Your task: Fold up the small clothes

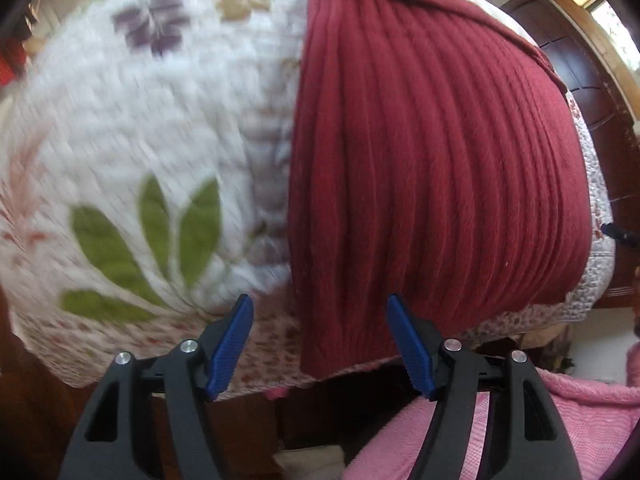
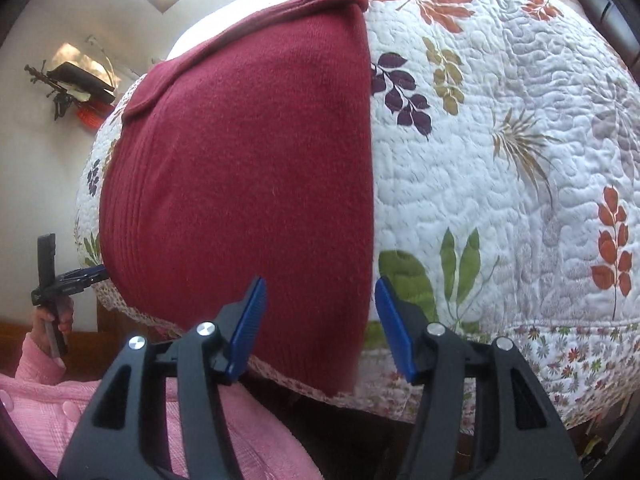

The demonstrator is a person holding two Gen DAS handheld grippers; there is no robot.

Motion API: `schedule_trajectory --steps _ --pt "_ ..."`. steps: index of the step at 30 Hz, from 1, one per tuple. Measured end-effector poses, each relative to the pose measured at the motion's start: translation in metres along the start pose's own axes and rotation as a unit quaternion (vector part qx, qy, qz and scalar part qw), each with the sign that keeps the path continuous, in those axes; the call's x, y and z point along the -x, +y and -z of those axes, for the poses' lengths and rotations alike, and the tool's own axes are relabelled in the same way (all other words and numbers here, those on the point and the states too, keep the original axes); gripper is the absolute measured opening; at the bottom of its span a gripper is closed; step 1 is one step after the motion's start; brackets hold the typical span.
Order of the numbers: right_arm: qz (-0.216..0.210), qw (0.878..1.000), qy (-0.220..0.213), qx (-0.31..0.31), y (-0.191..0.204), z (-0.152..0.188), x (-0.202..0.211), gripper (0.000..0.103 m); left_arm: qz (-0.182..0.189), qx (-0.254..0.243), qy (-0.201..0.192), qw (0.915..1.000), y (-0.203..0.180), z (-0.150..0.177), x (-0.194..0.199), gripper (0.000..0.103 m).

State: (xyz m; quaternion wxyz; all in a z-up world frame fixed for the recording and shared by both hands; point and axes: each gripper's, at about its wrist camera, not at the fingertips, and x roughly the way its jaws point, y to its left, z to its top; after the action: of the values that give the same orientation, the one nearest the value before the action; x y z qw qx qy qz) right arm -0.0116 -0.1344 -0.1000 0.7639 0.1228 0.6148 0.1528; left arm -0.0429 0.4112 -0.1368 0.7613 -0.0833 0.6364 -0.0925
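A dark red ribbed knit garment lies flat on a white quilt with a leaf print, folded into a long panel that reaches the bed's near edge. My left gripper is open, its blue pads hovering above the garment's near left corner, nothing between them. In the right wrist view the same garment fills the left half of the quilt. My right gripper is open over the garment's near right edge and holds nothing. The left gripper shows at the far left, in a hand.
The bed's near edge with a flowered border runs just in front of both grippers. A person in a pink knitted top stands close to the bed. A dark wooden door is at the right, a wall shelf at the left.
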Motion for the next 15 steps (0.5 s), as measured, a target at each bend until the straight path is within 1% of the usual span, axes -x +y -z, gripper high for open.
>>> schedule_trajectory --steps 1,5,8,11,13,14,15 --pt "-0.003 1.0 0.001 0.001 0.0 0.002 -0.001 0.056 0.005 0.005 0.003 1.0 0.002 0.001 -0.006 0.068" --pt "-0.007 1.0 0.006 0.007 0.001 0.011 -0.006 0.056 0.057 0.025 0.009 0.998 0.007 0.01 -0.023 0.068" --pt "-0.018 1.0 0.008 0.007 0.002 0.017 -0.009 0.058 0.083 0.036 0.012 0.9958 0.014 0.015 -0.035 0.07" --pt "-0.033 0.999 0.01 -0.001 -0.005 0.025 -0.012 0.062 0.113 0.051 0.006 0.9923 0.022 0.019 -0.041 0.074" --pt "-0.047 0.999 0.016 -0.017 -0.014 0.034 -0.015 0.062 0.135 0.062 0.006 0.9889 0.03 0.022 -0.043 0.073" --pt "-0.057 0.998 0.021 -0.026 -0.019 0.038 -0.018 0.063 0.141 0.067 0.007 0.9877 0.034 0.02 -0.043 0.071" --pt "-0.063 0.997 0.026 -0.035 -0.024 0.042 -0.021 0.063 0.148 0.072 0.008 0.9864 0.036 0.02 -0.043 0.064"
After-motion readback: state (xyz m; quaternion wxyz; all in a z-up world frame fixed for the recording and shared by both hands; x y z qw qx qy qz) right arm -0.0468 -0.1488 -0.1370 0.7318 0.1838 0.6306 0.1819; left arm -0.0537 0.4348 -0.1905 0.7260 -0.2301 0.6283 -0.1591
